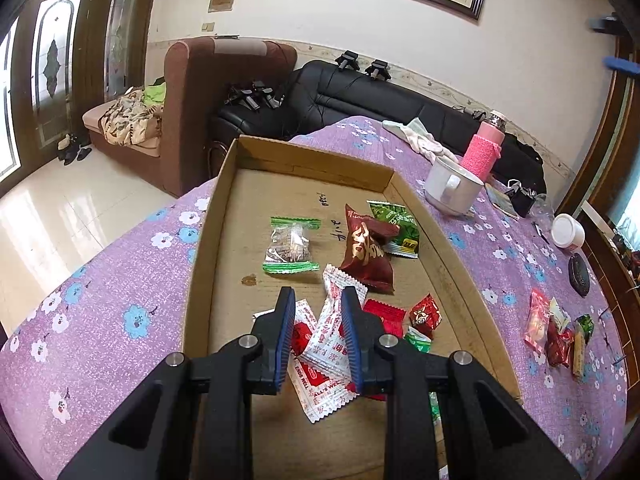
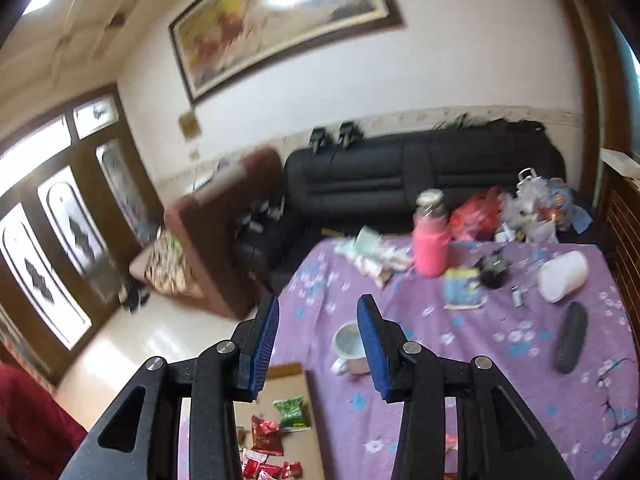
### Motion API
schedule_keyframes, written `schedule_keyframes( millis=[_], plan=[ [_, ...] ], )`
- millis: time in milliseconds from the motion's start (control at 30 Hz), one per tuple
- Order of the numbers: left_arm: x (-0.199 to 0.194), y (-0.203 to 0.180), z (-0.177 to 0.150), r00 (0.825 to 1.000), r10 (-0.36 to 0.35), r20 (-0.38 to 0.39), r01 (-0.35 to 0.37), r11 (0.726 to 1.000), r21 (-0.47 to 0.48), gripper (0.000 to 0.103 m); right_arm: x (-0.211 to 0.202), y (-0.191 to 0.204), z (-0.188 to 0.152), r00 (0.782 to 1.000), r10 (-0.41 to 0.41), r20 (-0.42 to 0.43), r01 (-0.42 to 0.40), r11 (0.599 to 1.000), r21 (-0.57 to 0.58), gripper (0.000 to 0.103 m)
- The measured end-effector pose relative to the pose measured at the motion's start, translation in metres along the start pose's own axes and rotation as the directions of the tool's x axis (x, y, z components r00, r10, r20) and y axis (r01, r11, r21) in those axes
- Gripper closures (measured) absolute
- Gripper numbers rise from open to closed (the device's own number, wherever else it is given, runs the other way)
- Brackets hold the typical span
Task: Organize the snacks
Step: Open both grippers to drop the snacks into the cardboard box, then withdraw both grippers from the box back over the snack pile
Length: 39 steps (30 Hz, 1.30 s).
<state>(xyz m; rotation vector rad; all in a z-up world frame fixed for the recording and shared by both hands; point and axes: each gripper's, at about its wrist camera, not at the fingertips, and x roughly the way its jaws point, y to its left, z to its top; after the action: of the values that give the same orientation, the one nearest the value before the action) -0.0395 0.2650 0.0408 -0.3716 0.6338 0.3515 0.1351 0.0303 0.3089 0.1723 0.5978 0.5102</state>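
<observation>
Keep left tongs (image 1: 317,312) pinched on white-red candy wrapper (image 1: 329,344) low over cardboard tray (image 1: 208,240), then swing empty, part-open right tongs (image 2: 318,320) toward loose snacks (image 1: 556,336) right on table (image 1: 120,280).

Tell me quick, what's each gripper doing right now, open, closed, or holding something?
Left gripper: closed on a white snack packet with red print above the cardboard box.
Right gripper: open, nothing between its fingers.

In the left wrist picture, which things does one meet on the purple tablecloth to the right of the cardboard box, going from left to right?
White mug → pink bottle → white round tub. Lower down in the picture, a small pile of snack packets lies on the cloth, right of the cardboard box.
</observation>
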Motion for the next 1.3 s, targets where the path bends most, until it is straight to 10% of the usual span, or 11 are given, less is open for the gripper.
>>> schedule_keyframes(
  millis=[400,633,1000,1167,1300],
  plan=[
    [-0.019,-0.016,0.0,0.996,0.018,0.087,-0.024,0.997,0.069,0.08,0.007,-0.113,-0.156,0.971,-0.092,-0.22,0.082,0.995,-0.05,0.044],
    [-0.043,-0.067,0.006,0.994,-0.107,0.016,0.101,0.974,0.203,0.078,0.049,-0.176,-0.21,0.941,0.01,-0.338,0.035,0.991,0.126,0.044],
    [-0.034,-0.165,-0.025,0.941,-0.277,-0.193,0.328,0.885,0.331,0.059,0.067,-0.177,-0.235,0.88,0.255,-0.4,-0.189,0.962,0.195,0.044],
    [-0.014,-0.202,-0.037,0.922,-0.264,-0.284,0.36,0.856,0.371,0.045,0.038,-0.206,-0.217,0.943,0.103,-0.315,-0.042,0.98,0.193,0.044],
    [0.006,-0.226,-0.048,0.915,-0.232,-0.331,0.36,0.84,0.405,0.041,0.032,-0.243,-0.216,0.932,-0.038,-0.361,0.145,0.95,0.275,0.044]
  ],
)
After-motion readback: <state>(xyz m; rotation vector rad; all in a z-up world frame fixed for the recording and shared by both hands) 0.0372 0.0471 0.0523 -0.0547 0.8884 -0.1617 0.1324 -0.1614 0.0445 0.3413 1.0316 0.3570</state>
